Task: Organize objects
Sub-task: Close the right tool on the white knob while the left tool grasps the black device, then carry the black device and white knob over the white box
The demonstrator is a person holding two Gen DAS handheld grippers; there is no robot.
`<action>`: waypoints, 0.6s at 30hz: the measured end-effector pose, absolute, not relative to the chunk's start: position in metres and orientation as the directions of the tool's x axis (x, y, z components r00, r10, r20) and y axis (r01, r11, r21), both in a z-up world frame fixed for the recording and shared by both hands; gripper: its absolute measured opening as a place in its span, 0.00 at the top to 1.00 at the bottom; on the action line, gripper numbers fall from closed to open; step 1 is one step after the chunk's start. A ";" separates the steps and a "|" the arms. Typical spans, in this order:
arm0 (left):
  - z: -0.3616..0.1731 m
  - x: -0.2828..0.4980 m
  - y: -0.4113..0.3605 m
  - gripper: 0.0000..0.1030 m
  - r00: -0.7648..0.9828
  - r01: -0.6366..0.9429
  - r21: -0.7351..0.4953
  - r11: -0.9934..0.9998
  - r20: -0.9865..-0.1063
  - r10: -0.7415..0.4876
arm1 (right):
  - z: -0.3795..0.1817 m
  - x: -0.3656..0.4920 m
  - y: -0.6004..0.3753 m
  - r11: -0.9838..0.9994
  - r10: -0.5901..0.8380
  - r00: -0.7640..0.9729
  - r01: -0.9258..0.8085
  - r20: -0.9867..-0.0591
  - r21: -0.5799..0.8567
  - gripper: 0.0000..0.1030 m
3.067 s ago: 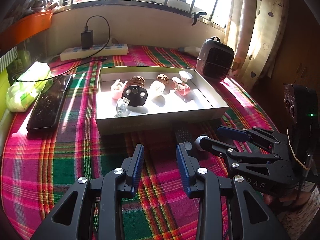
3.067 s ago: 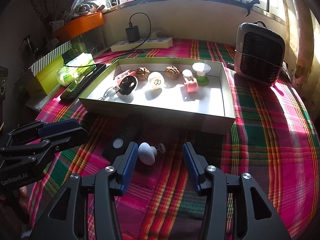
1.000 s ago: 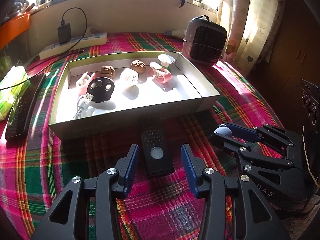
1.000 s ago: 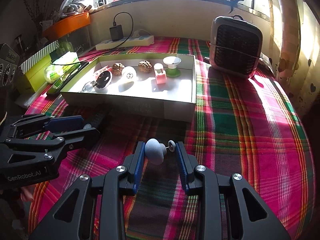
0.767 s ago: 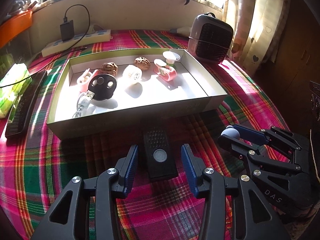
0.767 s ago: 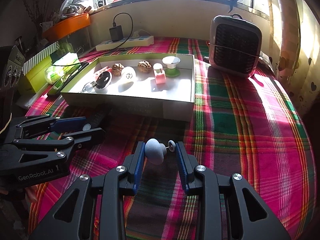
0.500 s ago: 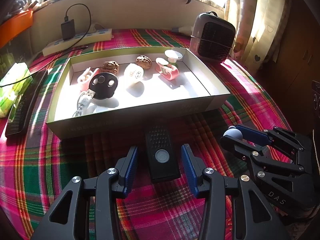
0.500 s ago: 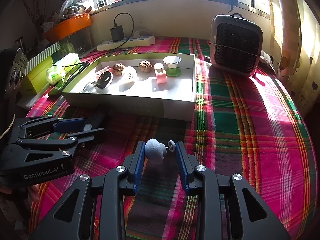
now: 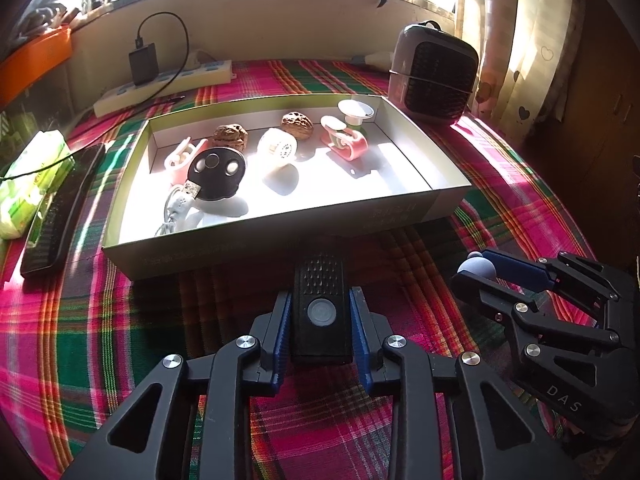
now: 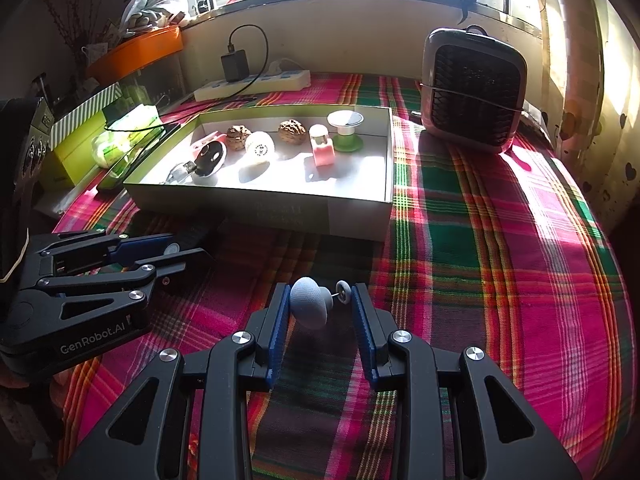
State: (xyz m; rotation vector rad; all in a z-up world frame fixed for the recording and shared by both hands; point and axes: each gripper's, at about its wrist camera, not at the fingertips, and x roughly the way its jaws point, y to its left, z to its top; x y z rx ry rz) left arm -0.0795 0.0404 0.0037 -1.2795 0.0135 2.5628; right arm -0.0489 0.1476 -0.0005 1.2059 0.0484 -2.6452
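Fingers of my left gripper [image 9: 320,322] are closing on the black remote [image 9: 320,308] lying before the box [image 9: 360,216], my right gripper [image 10: 318,312] holds a grey knob [image 10: 308,307]; I should squeeze squarely before lifting.

A plaid cloth [image 9: 100,332] in pink, green and orange covers the worktop. Along the back wall lies a white power strip [image 9: 168,86] with a black charger [image 9: 143,62] plugged into it, and a small grey heater [image 9: 434,74] stands at the right, beside a heart-print curtain [image 9: 516,40]. At the left, a green tissue pack [image 9: 30,184] lies just beside a long black remote [image 9: 60,208], with an orange tray [image 10: 136,54] on the ledge beyond.
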 end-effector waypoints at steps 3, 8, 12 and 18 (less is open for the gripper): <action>0.003 -0.079 0.040 0.75 -0.571 -0.250 -0.113 -0.962 -0.785 0.241 | -0.001 -0.049 0.148 -0.972 -0.197 -0.633 0.224 -0.748 0.067 0.69; 0.004 -0.079 0.040 0.75 -0.571 -0.250 -0.115 -0.961 -0.784 0.242 | -0.001 -0.049 0.147 -0.973 -0.195 -0.633 0.222 -0.749 0.066 0.69; 0.003 -0.079 0.040 0.75 -0.571 -0.250 -0.116 -0.961 -0.784 0.243 | -0.001 -0.049 0.147 -0.972 -0.196 -0.632 0.225 -0.750 0.064 0.69; 0.004 -0.078 0.040 0.75 -0.569 -0.251 -0.118 -0.961 -0.785 0.245 | -0.001 -0.049 0.148 -0.973 -0.195 -0.632 0.222 -0.750 0.066 0.69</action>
